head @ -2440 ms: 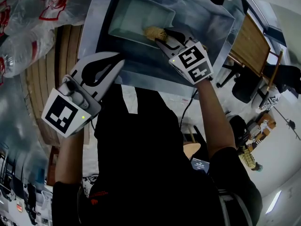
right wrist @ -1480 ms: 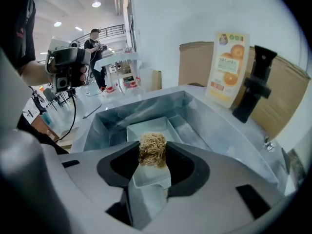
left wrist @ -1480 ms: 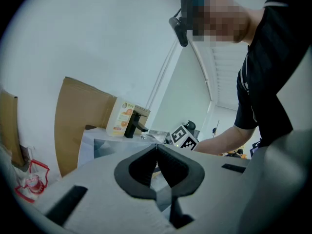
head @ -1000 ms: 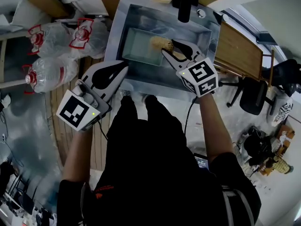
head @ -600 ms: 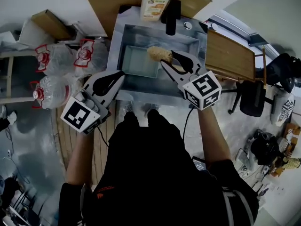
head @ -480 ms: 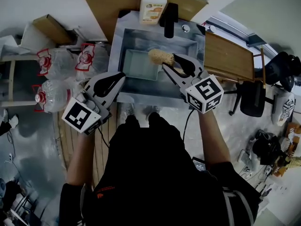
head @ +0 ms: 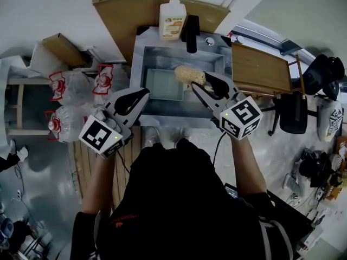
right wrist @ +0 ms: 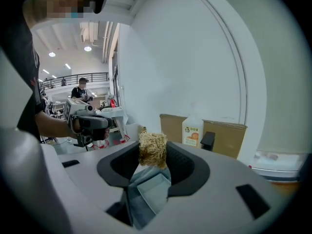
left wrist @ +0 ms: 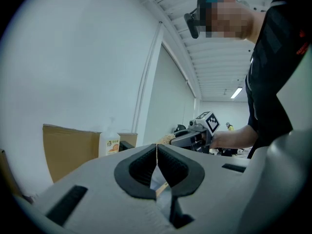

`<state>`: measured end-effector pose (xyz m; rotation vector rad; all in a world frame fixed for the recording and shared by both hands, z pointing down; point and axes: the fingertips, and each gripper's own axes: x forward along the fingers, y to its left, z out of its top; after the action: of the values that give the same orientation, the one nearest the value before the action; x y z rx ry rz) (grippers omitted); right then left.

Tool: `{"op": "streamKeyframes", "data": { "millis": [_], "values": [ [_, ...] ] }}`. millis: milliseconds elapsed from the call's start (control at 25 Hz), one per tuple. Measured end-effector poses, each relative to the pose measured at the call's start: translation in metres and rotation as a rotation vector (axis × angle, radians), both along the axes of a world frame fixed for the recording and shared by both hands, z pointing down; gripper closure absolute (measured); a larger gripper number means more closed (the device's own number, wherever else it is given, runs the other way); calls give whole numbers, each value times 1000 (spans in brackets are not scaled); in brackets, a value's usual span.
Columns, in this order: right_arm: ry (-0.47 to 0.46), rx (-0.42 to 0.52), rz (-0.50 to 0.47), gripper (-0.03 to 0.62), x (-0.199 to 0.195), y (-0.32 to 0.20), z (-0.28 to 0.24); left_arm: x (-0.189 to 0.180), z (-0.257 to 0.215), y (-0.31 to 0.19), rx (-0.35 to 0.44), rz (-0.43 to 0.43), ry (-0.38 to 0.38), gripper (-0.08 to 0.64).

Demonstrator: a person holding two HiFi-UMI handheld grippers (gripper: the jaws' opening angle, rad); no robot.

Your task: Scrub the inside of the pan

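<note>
Two tools are held above a steel sink (head: 137, 69), clear of the work. Far left, bagged water bottles (head: 65, 83) lie on the floor.

Left tool (head: 142, 93): jaws pressed together, nothing between them. It hangs over the sink's near-left rim, probably so it can steady the pan when needed.

Pan (head: 161, 85): a pale rectangular tray, flat in the left half of the sink, inside facing up, touched by neither tool.

Right tool (head: 200, 83): jaws pinch a straw-coloured scrubber (head: 188, 75). The scrubber projects beyond the tips so that fibres, not jaws, meet the pan. It hovers by the pan's right edge.

Behind the sink stand a soap bottle (head: 172, 19) and a black tap (head: 190, 30). A wooden counter (head: 260, 69) adjoins the sink on the right, with a black chair (head: 295, 112) beyond.

Room: white wall, grey floor.
</note>
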<state>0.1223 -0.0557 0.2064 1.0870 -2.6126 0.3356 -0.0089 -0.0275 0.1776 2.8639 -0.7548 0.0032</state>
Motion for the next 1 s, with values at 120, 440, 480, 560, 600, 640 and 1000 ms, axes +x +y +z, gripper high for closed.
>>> {"op": "streamKeyframes", "data": {
  "millis": [120, 440, 480, 560, 600, 640, 1000],
  "values": [
    [-20, 6, 16, 423, 2, 0, -5, -1, 4, -3, -2, 1, -25, 537],
    [-73, -4, 46, 423, 3, 1, -9, -2, 4, -5, -5, 3, -32, 537],
    [-75, -6, 46, 423, 2, 1, -8, -3, 5, -6, -4, 3, -30, 537],
    [-73, -8, 44, 423, 1, 1, -8, -2, 3, -6, -12, 5, -31, 537],
    [-71, -9, 42, 423, 0, 1, -8, -1, 2, -6, -14, 6, -30, 537],
    [-70, -10, 40, 423, -1, 1, -8, -1, 2, -7, -11, 6, -29, 537],
    [-64, -18, 27, 424, -6, -2, -3, -1, 3, -9, 0, 5, -23, 537]
  ]
}}
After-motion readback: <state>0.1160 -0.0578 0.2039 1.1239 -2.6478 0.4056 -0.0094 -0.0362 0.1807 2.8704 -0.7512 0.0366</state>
